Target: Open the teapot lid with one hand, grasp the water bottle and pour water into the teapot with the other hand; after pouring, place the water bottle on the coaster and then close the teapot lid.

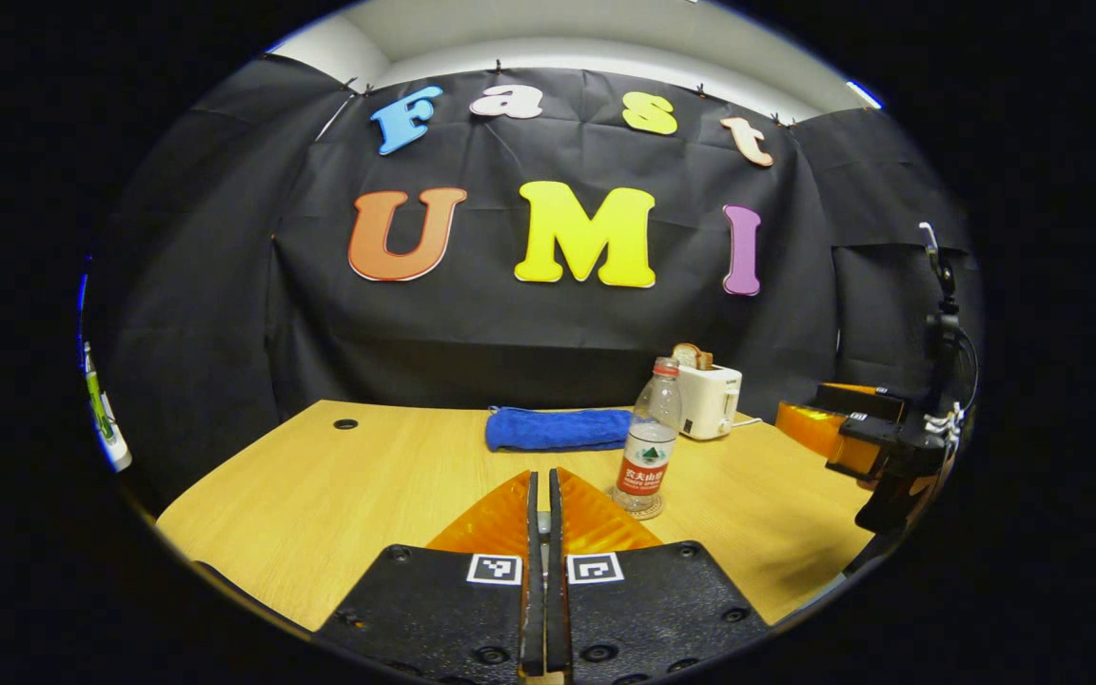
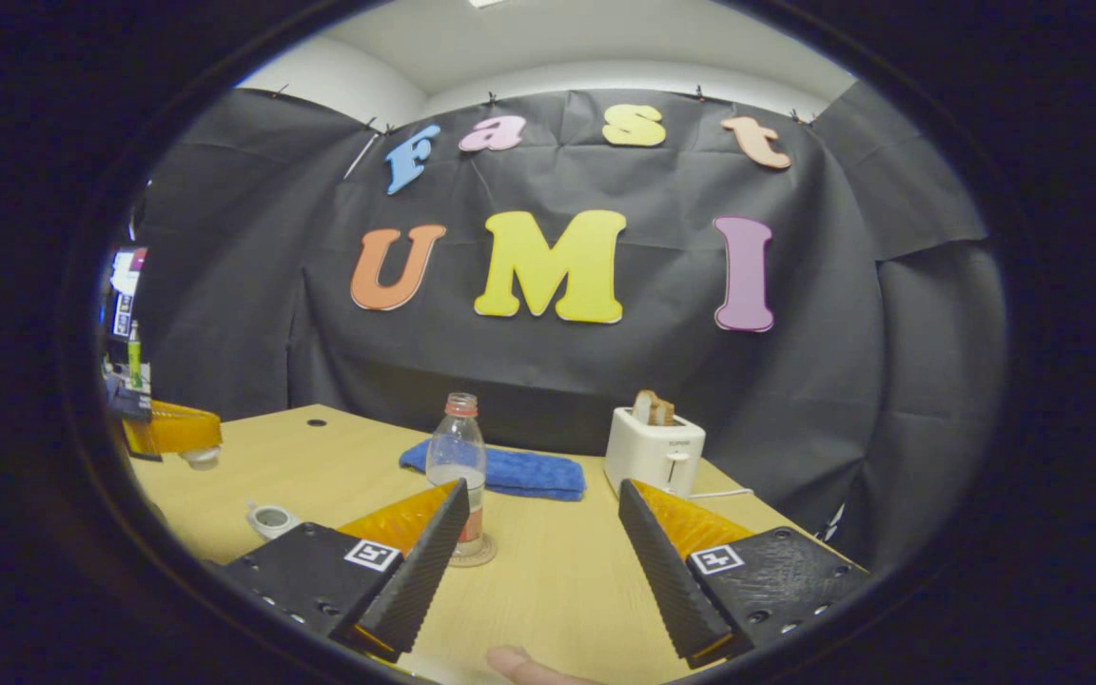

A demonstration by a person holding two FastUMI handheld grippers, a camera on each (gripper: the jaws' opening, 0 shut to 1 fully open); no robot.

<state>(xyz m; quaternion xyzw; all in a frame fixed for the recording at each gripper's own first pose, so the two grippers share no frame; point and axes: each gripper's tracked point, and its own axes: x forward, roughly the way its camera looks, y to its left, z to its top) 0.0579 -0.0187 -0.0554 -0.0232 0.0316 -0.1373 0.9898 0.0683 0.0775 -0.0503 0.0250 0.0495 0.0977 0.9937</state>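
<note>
Reading left to right in the right gripper view: the left gripper (image 2: 172, 430) hangs over the table's (image 2: 557, 580) left edge with a small pale piece (image 2: 199, 459) under its tips, perhaps the lid, though I cannot confirm it. In the left gripper view its fingers (image 1: 510, 504) are pressed almost together, with no clear sight of anything between them. Next comes a small white ring (image 2: 270, 519), possibly the teapot's mouth, too small to tell. The bottle (image 2: 458, 457) stands upright on the coaster (image 2: 483, 555), in front of a blue towel (image 2: 519, 473) and left of a toaster (image 2: 653, 452). The right gripper (image 2: 543, 487) is spread wide and empty, its near finger just beside the bottle. I judge pouring and placing done, with lid closing in hand. Next, I would carry the left gripper over the white ring, lower it squarely, then release it.
</note>
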